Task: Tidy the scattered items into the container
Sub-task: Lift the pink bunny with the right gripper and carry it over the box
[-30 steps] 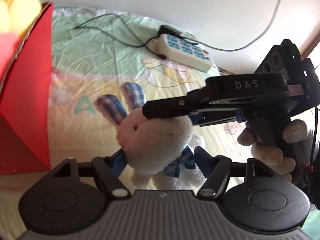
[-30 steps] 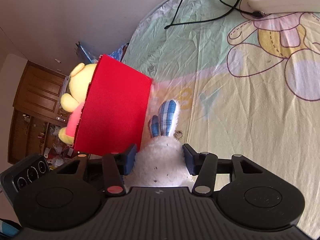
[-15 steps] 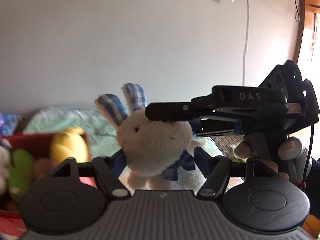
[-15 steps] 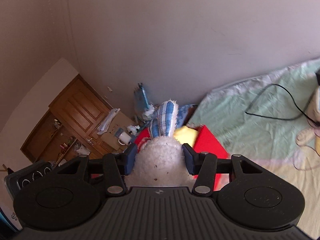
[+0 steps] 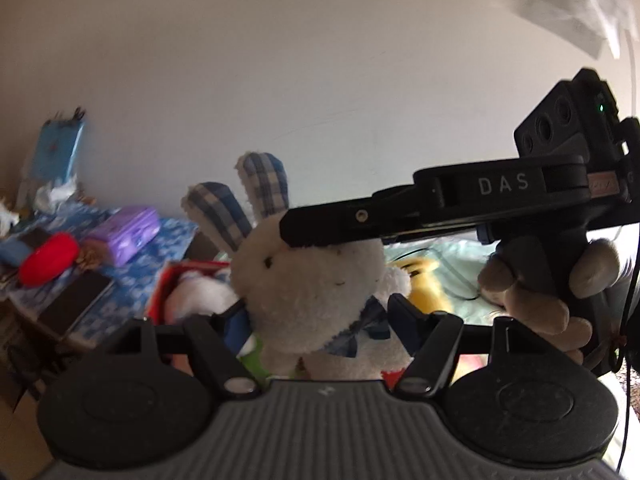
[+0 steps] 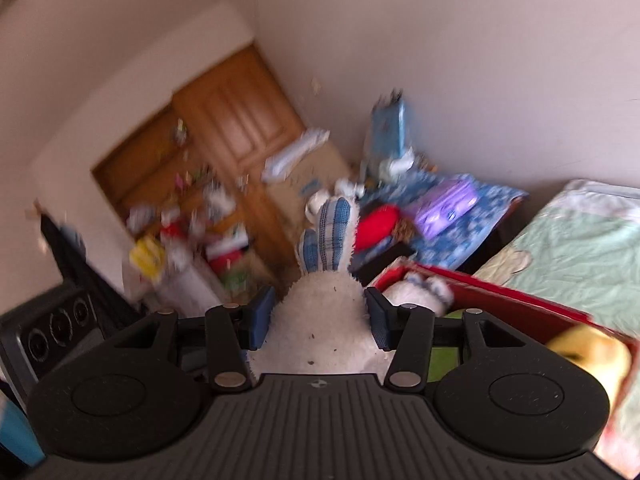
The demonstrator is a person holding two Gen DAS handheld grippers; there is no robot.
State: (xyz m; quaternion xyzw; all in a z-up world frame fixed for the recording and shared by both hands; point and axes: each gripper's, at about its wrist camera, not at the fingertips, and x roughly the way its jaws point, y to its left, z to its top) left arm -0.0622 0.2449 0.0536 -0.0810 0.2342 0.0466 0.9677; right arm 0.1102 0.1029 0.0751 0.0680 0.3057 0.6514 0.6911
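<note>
A white plush bunny with blue checked ears hangs in the air, held by both grippers. My left gripper is shut on its body, a blue pad on each side. My right gripper is shut on the bunny's head; in the left wrist view its black finger crosses the head from the right. Just below and beyond the bunny stands the red box, the same red box in the left wrist view. In it lie a white plush and a yellow plush.
A person's hand grips the right gripper's handle. A side table with a blue cloth holds a purple case and a red round thing. The green bed sheet lies right of the box. A wooden door stands behind.
Both grippers have lifted the bunny off the bed sheet and carried it to above the red box. The right gripper has rolled, and the box's open top now shows.
</note>
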